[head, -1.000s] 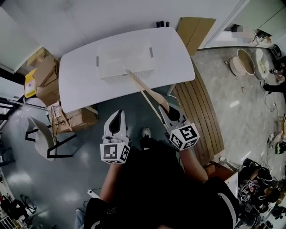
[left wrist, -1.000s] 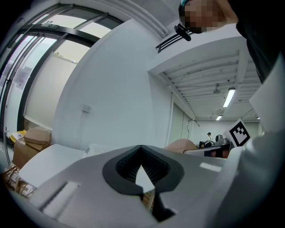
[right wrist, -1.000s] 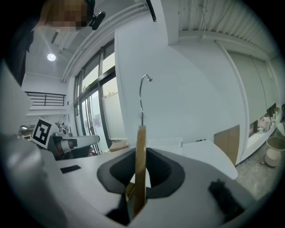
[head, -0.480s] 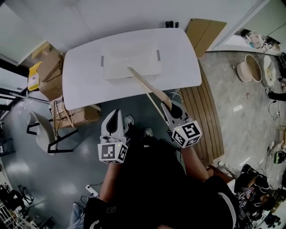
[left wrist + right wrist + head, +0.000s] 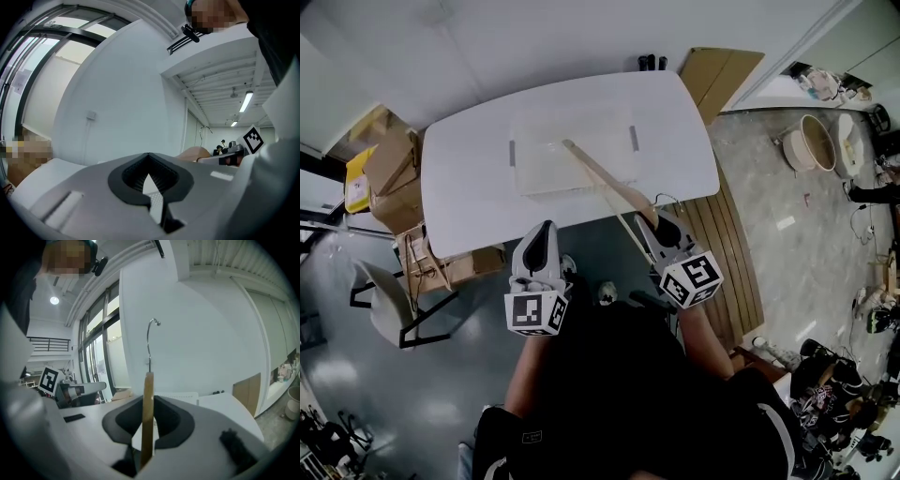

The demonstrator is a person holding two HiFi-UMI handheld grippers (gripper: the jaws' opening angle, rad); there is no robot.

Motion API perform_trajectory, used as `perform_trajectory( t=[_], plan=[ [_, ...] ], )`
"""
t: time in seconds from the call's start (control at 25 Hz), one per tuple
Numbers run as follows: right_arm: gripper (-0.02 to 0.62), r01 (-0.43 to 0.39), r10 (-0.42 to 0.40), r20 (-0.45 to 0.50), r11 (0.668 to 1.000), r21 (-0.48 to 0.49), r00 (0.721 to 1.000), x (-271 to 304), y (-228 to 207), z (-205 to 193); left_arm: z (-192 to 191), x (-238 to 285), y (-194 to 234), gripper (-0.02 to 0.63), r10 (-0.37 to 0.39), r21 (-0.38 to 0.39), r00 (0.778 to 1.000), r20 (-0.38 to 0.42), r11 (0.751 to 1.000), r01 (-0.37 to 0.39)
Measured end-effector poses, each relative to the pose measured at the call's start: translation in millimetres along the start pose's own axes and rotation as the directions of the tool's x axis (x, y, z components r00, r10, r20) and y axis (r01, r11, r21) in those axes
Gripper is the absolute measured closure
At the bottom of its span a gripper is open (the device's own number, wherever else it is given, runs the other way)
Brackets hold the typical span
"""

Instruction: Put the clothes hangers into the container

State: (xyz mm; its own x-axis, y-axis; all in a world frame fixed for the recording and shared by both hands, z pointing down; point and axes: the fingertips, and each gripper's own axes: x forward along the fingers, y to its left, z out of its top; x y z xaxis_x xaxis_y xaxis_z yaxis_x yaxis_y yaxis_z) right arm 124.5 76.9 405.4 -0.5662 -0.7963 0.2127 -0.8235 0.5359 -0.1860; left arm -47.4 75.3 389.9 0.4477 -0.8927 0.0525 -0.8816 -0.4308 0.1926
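You stood at the near edge of a white table (image 5: 469, 187), seen from above, with stacked cardboard boxes (image 5: 389, 169) on the floor to its left and a slatted wooden panel (image 5: 717, 253) lying on the floor to its right. A clear, rectangular container (image 5: 534, 169) sat on the middle of the tabletop, its long side running left to right. A wooden clothes hanger (image 5: 605, 183) slanted from your right gripper (image 5: 652, 222) up and to the left. It crossed the near edge of the table, and its far end lay over the container's open top; whether it touched the rim could not be told. The right gripper's jaws, standing narrow, were clamped on the near end of the hanger. In the right gripper view the wood (image 5: 148, 390) rose edge-on from between the dark pads (image 5: 168, 420), with the metal hook (image 5: 150, 336) curving above it. Your left gripper (image 5: 546, 230) hung over the floor just short of the table's near edge, well to the left of the hanger. Its jaws were brought together on nothing, the tips meeting in the left gripper view (image 5: 149, 157).
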Motion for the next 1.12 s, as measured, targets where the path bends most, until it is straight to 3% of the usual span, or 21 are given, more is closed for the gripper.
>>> perform_trajectory(
  t=[0.72, 1.12],
  plan=[
    [0.534, -0.015, 0.013, -0.043, 0.999, -0.041, 0.999, 98, -2, 20, 11, 56, 87, 0.600, -0.005, -0.047, 1.000, -0.003, 0.999, 0.005],
    [0.534, 0.014, -0.018, -0.057, 0.998, -0.060, 0.998, 131, 2, 25, 2, 74, 113, 0.600, -0.078, -0.052, 0.997, -0.029, 0.996, 0.077]
  ],
)
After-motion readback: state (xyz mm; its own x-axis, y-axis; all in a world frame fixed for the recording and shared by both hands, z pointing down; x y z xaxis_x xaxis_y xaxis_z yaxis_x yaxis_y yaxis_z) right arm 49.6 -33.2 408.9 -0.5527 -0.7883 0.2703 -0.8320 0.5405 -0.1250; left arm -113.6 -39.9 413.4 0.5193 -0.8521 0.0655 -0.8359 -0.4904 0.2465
